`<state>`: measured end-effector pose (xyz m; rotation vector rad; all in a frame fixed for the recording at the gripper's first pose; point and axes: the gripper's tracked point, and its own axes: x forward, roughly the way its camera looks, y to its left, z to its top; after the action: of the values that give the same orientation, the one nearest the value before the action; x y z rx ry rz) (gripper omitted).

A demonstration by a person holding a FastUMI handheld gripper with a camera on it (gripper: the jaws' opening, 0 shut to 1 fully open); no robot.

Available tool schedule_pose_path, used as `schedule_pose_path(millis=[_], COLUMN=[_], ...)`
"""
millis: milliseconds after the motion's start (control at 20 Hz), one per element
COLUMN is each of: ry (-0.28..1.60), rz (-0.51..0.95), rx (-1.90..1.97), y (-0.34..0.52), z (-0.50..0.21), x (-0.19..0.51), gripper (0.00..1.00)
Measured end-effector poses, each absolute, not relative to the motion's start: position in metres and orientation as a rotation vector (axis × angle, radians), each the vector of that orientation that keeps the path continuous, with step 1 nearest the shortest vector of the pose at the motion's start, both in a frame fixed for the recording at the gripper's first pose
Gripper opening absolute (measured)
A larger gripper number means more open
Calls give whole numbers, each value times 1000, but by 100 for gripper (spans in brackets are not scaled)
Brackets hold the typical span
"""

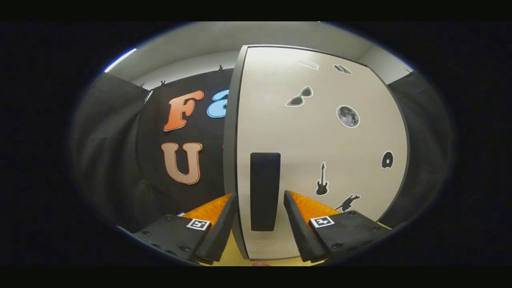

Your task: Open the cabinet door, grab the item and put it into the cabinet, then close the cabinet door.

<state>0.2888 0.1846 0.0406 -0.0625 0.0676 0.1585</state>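
Note:
The cabinet door (320, 136) is a pale panel with several small dark stickers on it and stands close in front of me. Its dark left edge (231, 132) faces me as a narrow strip. A black upright handle (264, 191) sits near that edge. My gripper (260, 195) is open, and the handle and the door's edge lie between its fingers. The left finger (224, 224) is just outside the door's edge. A narrow gap shows between the right finger (298, 224) and the handle. Nothing is held.
The cabinet stands on a yellow surface (228, 256) that shows below the fingers. Black booth cloth (120, 160) hangs to the left of the door and beyond it on the right. A pale ceiling (224, 40) is above.

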Motion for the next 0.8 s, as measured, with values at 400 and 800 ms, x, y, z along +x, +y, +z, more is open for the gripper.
schedule_pose_path(millis=[400, 800], ry=[149, 130], rz=[183, 372], rx=[-10, 12], y=[178, 155], z=[17, 25], x=[288, 204], gripper=[38, 35])
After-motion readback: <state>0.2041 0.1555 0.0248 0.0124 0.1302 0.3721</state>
